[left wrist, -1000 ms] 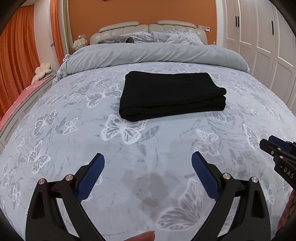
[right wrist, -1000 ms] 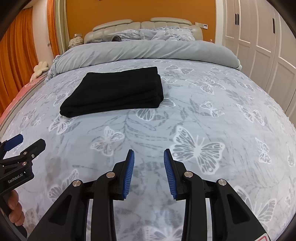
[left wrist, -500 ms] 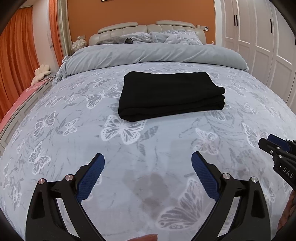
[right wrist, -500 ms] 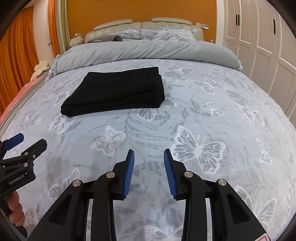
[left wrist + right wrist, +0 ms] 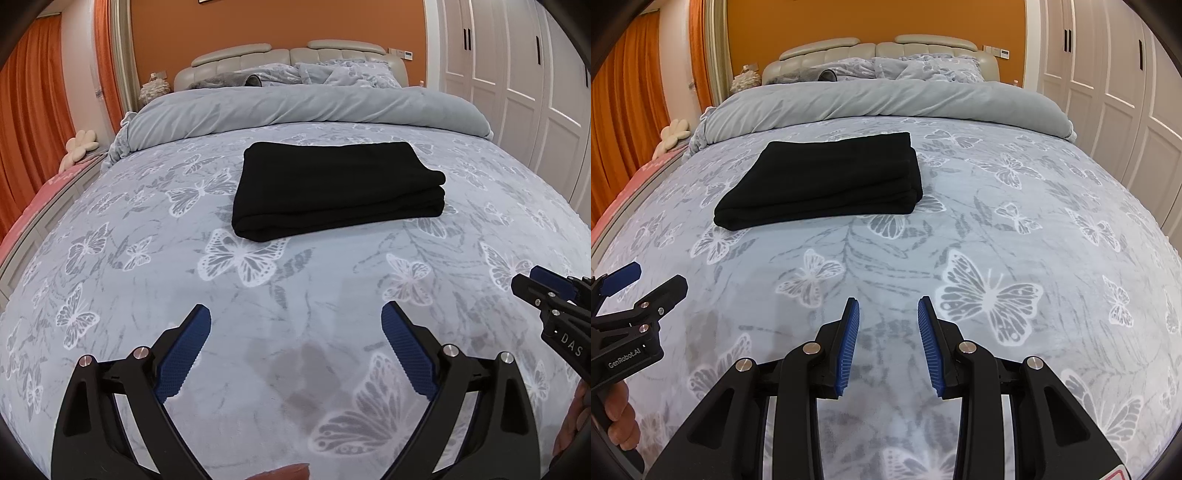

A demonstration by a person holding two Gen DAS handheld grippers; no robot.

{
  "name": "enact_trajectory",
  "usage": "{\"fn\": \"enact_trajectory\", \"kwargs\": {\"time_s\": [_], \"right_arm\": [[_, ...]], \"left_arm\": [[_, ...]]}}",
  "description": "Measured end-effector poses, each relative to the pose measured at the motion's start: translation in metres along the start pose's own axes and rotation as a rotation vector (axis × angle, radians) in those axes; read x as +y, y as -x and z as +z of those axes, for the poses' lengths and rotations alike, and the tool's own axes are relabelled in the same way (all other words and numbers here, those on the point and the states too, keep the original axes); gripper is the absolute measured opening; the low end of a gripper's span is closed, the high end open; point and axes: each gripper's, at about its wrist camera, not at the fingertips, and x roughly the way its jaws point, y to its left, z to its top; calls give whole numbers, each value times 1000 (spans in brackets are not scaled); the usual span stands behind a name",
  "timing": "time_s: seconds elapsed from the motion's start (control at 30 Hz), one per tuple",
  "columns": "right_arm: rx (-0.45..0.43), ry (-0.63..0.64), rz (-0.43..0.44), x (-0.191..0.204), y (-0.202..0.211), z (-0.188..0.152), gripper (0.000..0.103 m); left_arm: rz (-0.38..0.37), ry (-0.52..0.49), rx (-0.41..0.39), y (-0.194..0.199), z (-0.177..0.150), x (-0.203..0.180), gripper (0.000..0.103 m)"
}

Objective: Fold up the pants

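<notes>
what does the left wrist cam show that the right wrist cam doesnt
Only the left wrist view shows the left gripper head-on, jaws wide apart and empty, and a dark stain on the blanket. Only the right wrist view shows the right gripper head-on, jaws narrower, also empty, and the hand holding the left one. Both show the folded black pants on the butterfly blanket.

A butterfly-print bedspread (image 5: 258,295) covers the bed. A rolled grey duvet (image 5: 295,107) lies before the padded headboard (image 5: 879,48). White wardrobe doors (image 5: 1108,74) stand right.
</notes>
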Motion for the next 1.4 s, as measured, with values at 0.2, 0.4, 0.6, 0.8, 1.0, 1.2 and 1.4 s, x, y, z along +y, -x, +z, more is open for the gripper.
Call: {"fn": "enact_trajectory", "kwargs": {"time_s": [0.2, 0.4, 0.6, 0.8, 1.0, 1.2, 1.4], "right_arm": [[0, 1, -2, 0, 0, 0, 33], [3, 8, 2, 1, -1, 0, 33], [4, 12, 6, 2, -2, 0, 33], [4, 11, 5, 2, -1, -1, 33], [4, 13, 5, 3, -2, -1, 33], [5, 15, 6, 4, -2, -1, 33], [4, 13, 5, 4, -1, -1, 33]], "left_arm": [[-1, -4, 0, 0, 0, -1, 90], [-1, -5, 2, -1, 0, -2, 87], [-10, 0, -2, -1, -1, 2, 82], [10, 0, -14, 0, -1, 6, 81], [10, 2, -10, 0, -1, 9, 80], [9, -2, -13, 0, 0, 8, 80], [14, -4, -13, 0, 0, 9, 80]]}}
